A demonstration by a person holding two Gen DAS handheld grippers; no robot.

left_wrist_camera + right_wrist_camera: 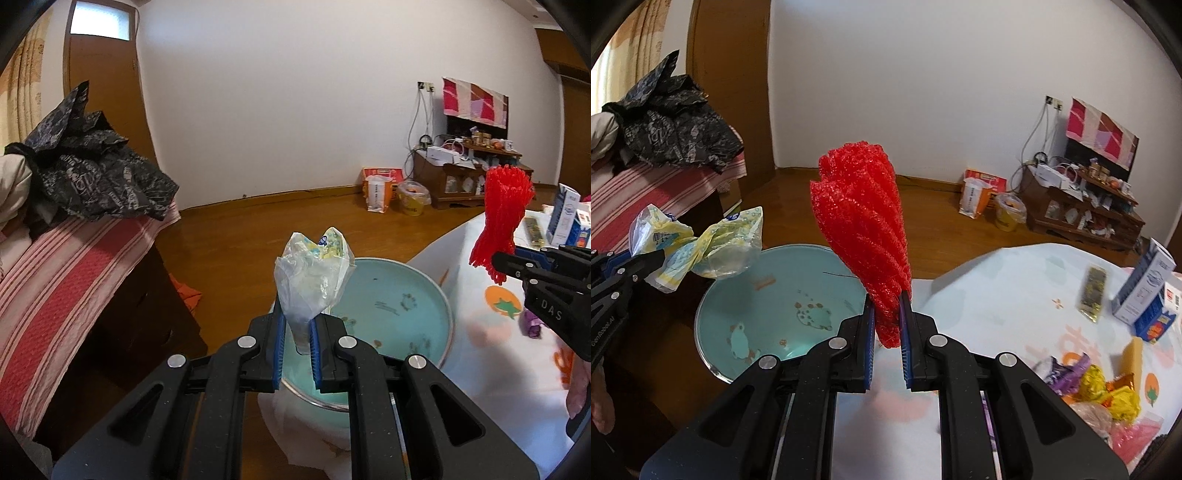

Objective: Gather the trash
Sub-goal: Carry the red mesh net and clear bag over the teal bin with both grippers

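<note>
Foam net [862, 229] upright, wrapper [314, 280] upright

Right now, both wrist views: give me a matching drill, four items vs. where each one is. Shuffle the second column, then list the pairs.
Items:
1. red foam net
2. crumpled plastic wrapper
3. blue-and-white carton
4. teal basin

Places:
A. standing on the tablecloth, far right
B. clamped in the left tool
C. beside the table edge, below both tools
D. clamped in the right tool

Pairs: 1-D, 2-B, 3-A, 4-C
</note>
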